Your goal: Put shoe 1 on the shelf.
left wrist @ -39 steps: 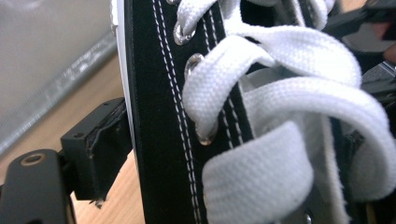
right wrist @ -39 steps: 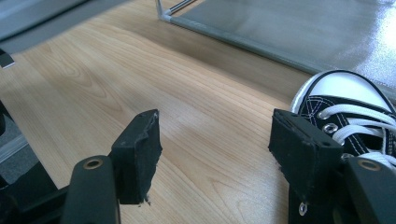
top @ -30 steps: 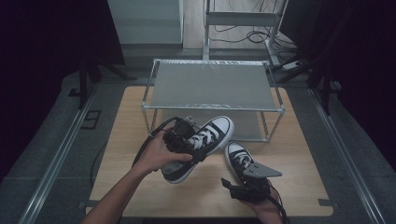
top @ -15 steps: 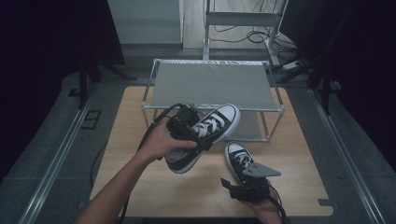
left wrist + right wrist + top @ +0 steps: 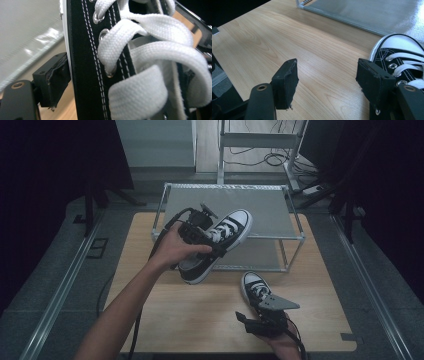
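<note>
1. Left gripper (image 5: 216, 246) is clamped on a black-and-white sneaker (image 5: 220, 242), held in the air in front of the wire shelf rack (image 5: 227, 205), with the toe raised over the rack's top shelf and the heel hanging lower, toward the person.
2. From the left gripper view, one black jaw presses against the sneaker's white sole edge at the left; the other jaw is hidden behind the white laces (image 5: 147, 62), which crowd the frame and cut off the rest of the shoe.
3. From the high view, the left hand (image 5: 172, 247) wraps the gripper body, covering much of it.
4. Right gripper (image 5: 327, 85) is released, its jaws spread wide with bare table (image 5: 287, 45) between them, gripping nothing.
5. Second sneaker (image 5: 256, 287) lies on the table in front of the rack's right leg; its toe sits just beside the right gripper's right-hand jaw in that gripper's view, though whether they touch is hard to make out.
6. Right hand (image 5: 282, 345) is cut off by the bottom edge of the high view.
</note>
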`<state>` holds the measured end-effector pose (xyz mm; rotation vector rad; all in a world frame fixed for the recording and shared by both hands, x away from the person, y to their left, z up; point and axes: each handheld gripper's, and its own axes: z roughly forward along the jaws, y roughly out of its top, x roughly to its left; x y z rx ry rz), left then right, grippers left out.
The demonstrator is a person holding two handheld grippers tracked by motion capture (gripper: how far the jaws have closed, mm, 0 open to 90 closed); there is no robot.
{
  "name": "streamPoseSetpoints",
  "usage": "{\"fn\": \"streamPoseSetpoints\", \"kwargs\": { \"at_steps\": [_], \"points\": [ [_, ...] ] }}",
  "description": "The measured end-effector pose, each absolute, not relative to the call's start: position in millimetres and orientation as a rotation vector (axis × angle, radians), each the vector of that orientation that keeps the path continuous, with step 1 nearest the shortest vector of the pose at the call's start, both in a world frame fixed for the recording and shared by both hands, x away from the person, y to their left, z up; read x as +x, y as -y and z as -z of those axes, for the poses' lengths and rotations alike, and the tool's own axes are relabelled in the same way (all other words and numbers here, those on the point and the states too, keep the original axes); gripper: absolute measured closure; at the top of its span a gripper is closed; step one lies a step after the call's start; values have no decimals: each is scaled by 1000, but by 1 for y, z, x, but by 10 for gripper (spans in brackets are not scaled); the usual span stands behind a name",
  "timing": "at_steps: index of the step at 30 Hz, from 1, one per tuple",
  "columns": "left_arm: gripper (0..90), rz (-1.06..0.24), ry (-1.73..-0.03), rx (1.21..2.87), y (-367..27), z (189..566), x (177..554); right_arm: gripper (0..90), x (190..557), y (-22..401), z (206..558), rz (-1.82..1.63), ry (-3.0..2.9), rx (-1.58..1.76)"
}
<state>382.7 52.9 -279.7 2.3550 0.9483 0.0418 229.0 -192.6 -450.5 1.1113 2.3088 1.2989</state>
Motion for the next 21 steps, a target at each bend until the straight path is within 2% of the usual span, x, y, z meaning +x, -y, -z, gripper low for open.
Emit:
{"fn": "streamPoseSetpoints", "kwargs": {
  "at_steps": [21],
  "points": [
    [147, -81, -1183, 2319, -33, 253, 458, 336, 229, 191, 449, -1319, -2316, 1122]
  ]
}}
